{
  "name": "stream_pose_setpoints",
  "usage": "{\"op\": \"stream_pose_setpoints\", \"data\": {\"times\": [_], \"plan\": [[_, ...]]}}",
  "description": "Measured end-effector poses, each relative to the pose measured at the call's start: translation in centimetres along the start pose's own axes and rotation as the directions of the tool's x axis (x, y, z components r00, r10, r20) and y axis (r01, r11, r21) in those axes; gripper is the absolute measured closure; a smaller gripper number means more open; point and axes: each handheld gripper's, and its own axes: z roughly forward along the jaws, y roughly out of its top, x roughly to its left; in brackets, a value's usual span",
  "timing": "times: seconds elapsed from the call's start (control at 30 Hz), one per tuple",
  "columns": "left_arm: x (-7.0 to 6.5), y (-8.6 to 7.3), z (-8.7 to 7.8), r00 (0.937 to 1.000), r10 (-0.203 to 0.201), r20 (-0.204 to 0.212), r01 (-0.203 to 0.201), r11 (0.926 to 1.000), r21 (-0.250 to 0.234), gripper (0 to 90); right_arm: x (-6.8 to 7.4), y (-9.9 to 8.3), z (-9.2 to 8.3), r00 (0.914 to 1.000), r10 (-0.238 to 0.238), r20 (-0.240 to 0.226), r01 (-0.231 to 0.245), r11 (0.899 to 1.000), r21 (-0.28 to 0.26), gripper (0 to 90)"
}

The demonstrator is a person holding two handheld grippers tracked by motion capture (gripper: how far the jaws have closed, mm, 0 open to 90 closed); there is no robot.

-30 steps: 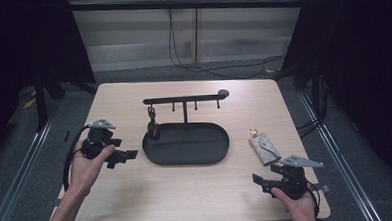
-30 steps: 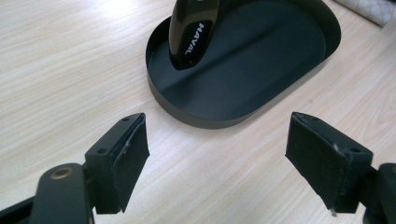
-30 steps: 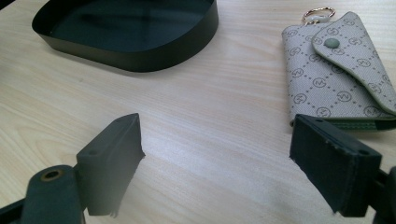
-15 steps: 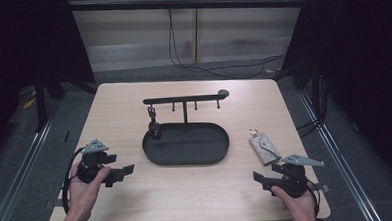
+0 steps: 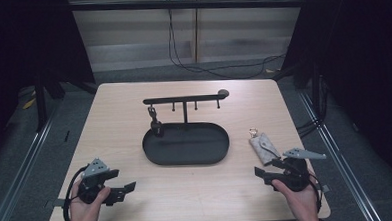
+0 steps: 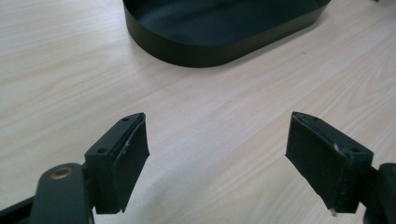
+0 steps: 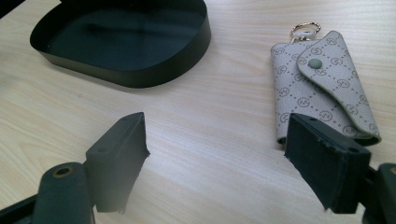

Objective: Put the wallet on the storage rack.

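The right gripper (image 5: 263, 173) sits at the near right corner of the table (image 5: 119, 124), held by the person's right hand (image 5: 299, 196), w/ its jaws apart and nothing gripped; they have just been closing a bit, and only bare wood lies between them. In the right gripper view its right jaw covers the near end of the key pouch (image 7: 322, 84), though contact can't be confirmed. The pouch (grey, patterned, snap flap shut, gold ring at the far end) lies flat on the table near the right edge, just right of the tray (image 5: 158, 159) and apart from it. The left gripper (image 5: 129, 187) is at the near left corner in the left hand (image 5: 83, 208), jaws released and wide, empty, w/ plain tabletop between them in the left gripper view and the tray's near wall farther ahead. The tray is a black oval dish at mid table; a post rises from its back edge to a hook bar (image 5: 183, 99), and a small dark item (image 5: 155, 123) hangs from the bar's left part, too small to identify.
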Motion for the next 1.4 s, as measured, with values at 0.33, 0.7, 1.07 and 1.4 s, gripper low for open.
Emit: {"op": "stream_pose_setpoints", "data": {"times": [0.33,0.7,1.07,1.4], "plan": [[-0.1,-0.6,-0.1,0.9984,0.006,0.057,-0.007,1.0000,0.004,19.0,-1.6,1.8,0.8,0.9990,0.042,-0.015,-0.041,0.998,0.056,17.7],[0.5,-1.4,-0.9,0.9995,0.009,0.031,-0.008,0.9997,-0.024,18.3,-2.1,4.3,2.1,0.9996,0.030,-0.001,-0.029,0.989,0.143,19.0],[0.2,-1.5,-0.6,0.9966,0.035,0.074,-0.034,0.9994,-0.007,18.3,-3.0,6.0,3.1,0.9991,0.023,0.035,-0.031,0.973,0.228,21.2],[0.1,-1.4,-0.5,0.9958,0.036,0.085,-0.034,0.9990,-0.031,19.0,-3.2,7.7,3.8,0.9988,0.004,0.049,-0.017,0.964,0.266,20.3]]}}
